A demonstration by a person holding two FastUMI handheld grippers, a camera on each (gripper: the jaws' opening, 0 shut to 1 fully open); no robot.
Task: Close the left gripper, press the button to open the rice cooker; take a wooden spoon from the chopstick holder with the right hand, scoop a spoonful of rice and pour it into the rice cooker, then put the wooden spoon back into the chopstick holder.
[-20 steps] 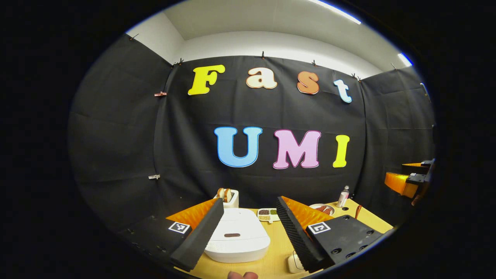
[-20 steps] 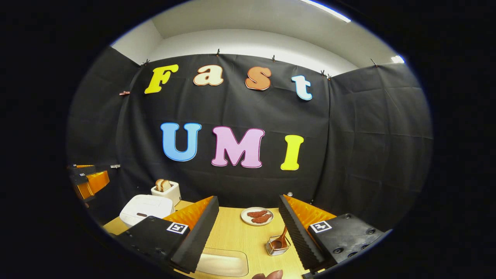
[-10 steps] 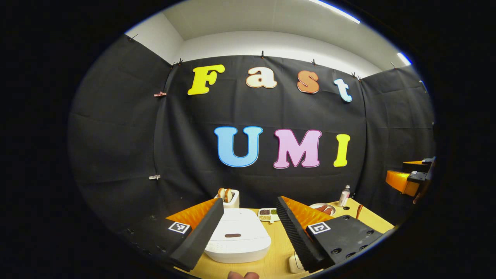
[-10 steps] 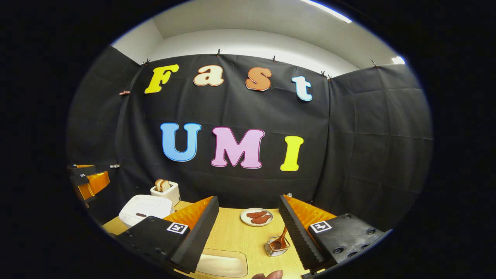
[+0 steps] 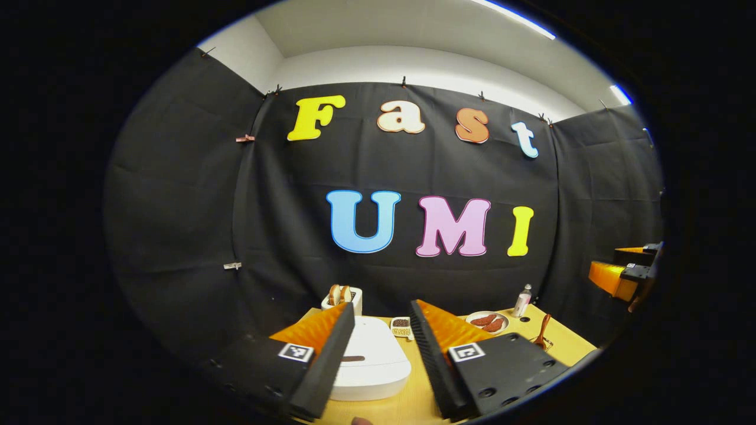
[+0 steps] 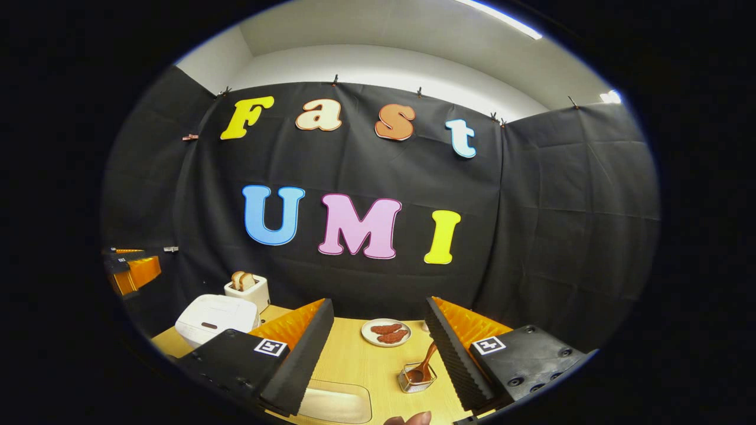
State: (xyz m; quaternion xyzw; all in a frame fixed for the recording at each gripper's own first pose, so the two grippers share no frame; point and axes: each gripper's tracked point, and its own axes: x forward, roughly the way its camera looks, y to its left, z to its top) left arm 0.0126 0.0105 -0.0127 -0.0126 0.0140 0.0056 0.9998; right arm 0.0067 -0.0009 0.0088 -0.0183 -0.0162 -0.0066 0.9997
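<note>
White, rounded rice cooker (image 5: 369,360) with its lid down sits on the pale wooden counter (image 5: 413,401), and we see it straight ahead at 12 o'clock between the fingers of our left tongs (image 5: 381,354), which stand apart with nothing held. Our right tongs (image 6: 378,348) are spread wide and empty; the brown wooden spoon (image 6: 426,361) leans in the small wire chopstick holder (image 6: 415,378) at 1 o'clock, just beside the right finger.

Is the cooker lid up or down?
Down. The cooker shows its flat closed lid; the left tongs hang above it, jaws apart.
</note>
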